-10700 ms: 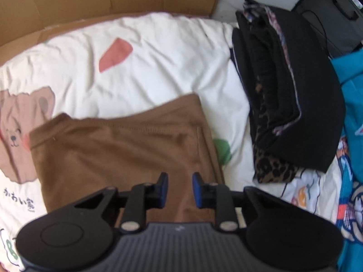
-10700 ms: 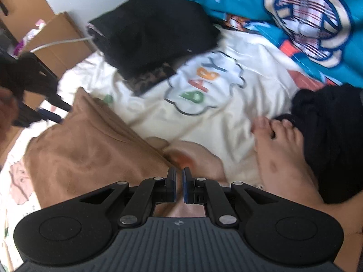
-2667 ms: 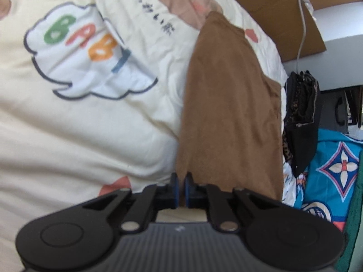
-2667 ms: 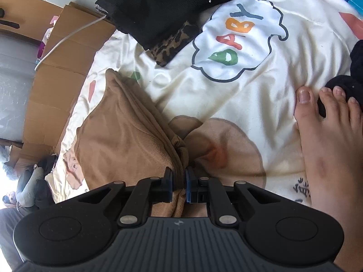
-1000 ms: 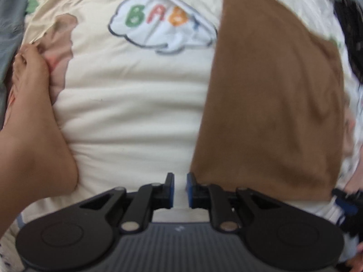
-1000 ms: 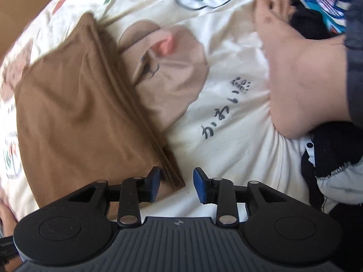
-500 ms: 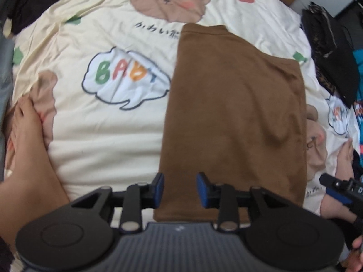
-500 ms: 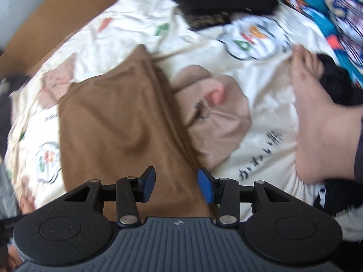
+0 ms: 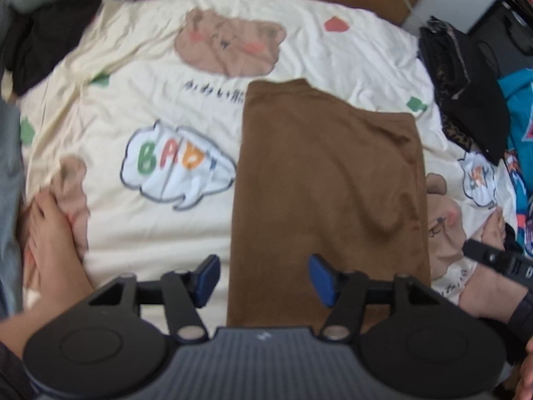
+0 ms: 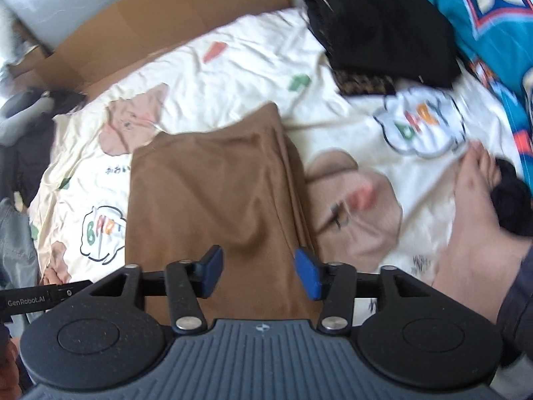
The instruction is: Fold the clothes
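A brown garment (image 9: 329, 193) lies folded into a long rectangle on the cream printed bedsheet (image 9: 140, 106), its layered edge on the right side. My left gripper (image 9: 263, 278) hovers open above the garment's near end, nothing between its blue pads. In the right wrist view the same brown garment (image 10: 213, 193) stretches away from me. My right gripper (image 10: 258, 276) is open above its near right edge and holds nothing. The right gripper's body (image 9: 496, 260) shows at the right edge of the left wrist view.
A folded pile of black clothes (image 10: 379, 23) over a leopard-print piece (image 10: 363, 81) sits at the far right. A teal patterned cloth (image 10: 493, 10) lies beyond it. The person's bare feet (image 9: 50, 233) (image 10: 473, 206) rest on the sheet either side. Cardboard (image 10: 160, 20) borders the far edge; dark clothes (image 9: 43, 30) lie far left.
Both grippers let go of the brown garment's near corners, opened wide and drew back and up. The garment now lies flat, folded lengthwise.
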Demonstrator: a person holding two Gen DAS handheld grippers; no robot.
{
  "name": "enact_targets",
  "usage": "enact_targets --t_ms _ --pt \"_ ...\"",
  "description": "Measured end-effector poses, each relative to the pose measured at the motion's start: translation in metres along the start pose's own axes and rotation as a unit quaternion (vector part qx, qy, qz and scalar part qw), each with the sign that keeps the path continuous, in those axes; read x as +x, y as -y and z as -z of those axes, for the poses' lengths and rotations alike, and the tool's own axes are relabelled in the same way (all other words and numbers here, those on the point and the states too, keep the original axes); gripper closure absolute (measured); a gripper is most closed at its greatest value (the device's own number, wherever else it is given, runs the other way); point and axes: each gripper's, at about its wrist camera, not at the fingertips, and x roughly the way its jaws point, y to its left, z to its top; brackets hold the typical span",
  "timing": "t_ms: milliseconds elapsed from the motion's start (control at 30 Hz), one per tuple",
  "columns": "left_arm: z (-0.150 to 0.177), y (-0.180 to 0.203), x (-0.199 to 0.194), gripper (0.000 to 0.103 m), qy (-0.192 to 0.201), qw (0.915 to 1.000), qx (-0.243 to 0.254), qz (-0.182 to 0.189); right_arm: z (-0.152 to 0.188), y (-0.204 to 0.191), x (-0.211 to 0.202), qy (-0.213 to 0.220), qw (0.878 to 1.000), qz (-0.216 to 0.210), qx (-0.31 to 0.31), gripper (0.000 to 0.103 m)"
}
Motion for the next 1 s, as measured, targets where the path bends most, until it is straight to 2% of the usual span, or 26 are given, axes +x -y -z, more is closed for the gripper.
enact_targets --t_ms 100,167,267,367,700,1000 --pt "-0.008 0.001 -0.002 0.033 0.003 1.0 0.006 -0.003 -0.01 -0.002 -0.001 -0.005 1.0 -0.015 -0.021 0.032" --pt "-0.012 0.003 -0.003 0.019 0.007 0.9998 0.015 -0.008 -0.014 -0.002 0.001 -0.013 0.999 -0.026 -0.029 0.027" --pt "-0.018 0.004 -0.006 0.008 0.015 0.9994 0.029 0.007 -0.019 -0.001 0.005 -0.024 0.998 -0.039 -0.038 0.002" --pt "-0.022 0.003 0.0 0.003 0.006 0.9997 0.011 0.022 -0.019 0.008 0.012 -0.029 0.998 -0.045 -0.022 0.0" --pt "-0.03 -0.015 0.029 0.003 0.023 0.9994 -0.022 -0.011 -0.025 0.033 0.051 -0.004 1.0 -0.02 0.007 0.0" --pt "-0.035 -0.015 0.071 0.003 0.027 0.9994 0.009 -0.02 -0.03 0.034 0.097 -0.015 0.999 -0.01 -0.041 0.0"
